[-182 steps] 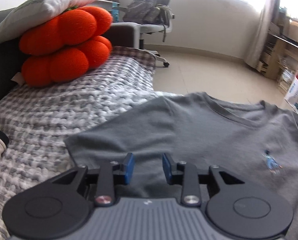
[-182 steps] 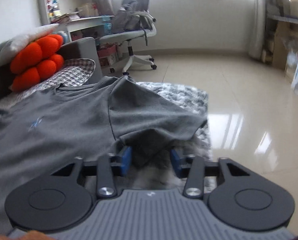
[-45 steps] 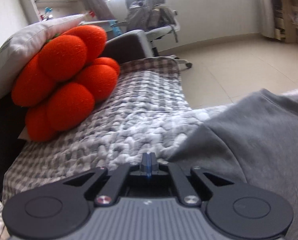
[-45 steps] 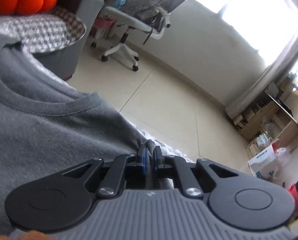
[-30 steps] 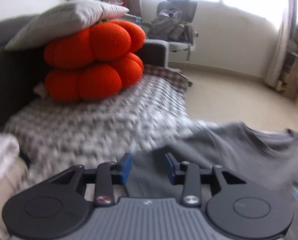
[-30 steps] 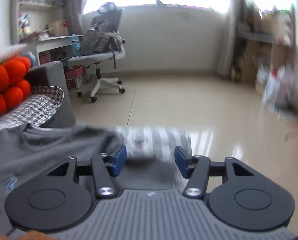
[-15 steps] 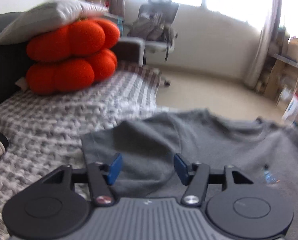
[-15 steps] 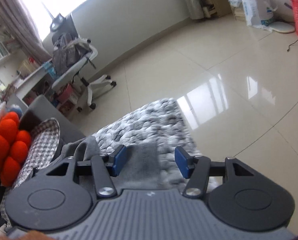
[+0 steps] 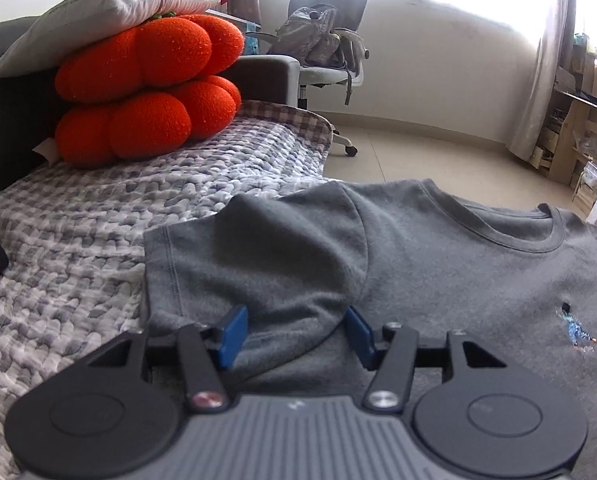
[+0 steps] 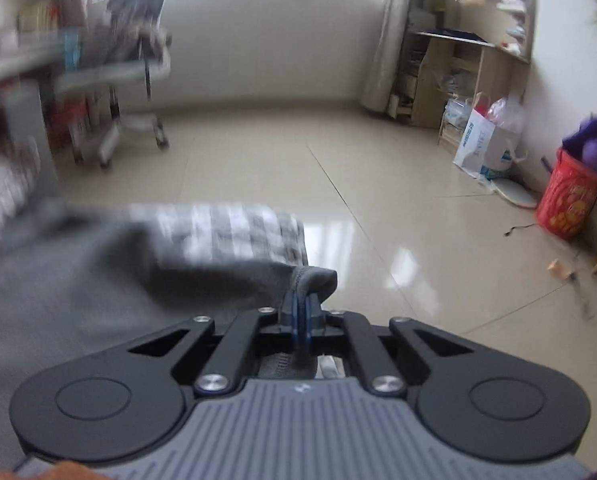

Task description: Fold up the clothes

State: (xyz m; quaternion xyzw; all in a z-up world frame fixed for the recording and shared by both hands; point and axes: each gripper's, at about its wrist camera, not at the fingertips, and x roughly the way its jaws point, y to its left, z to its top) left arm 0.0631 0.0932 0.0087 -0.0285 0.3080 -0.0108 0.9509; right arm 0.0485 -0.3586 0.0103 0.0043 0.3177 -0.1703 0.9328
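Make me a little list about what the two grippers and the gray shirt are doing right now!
shirt: gray T-shirt lying front up on the checked blanket
left gripper: open, over the shirt's sleeve, pinching nothing
right gripper: shut on a bunched edge of the gray T-shirt
shirt detail: small blue picture on the chest
nearby: orange cushion under a white pillow
background: office chair by the window
view quality: right wrist view blurred on its left side
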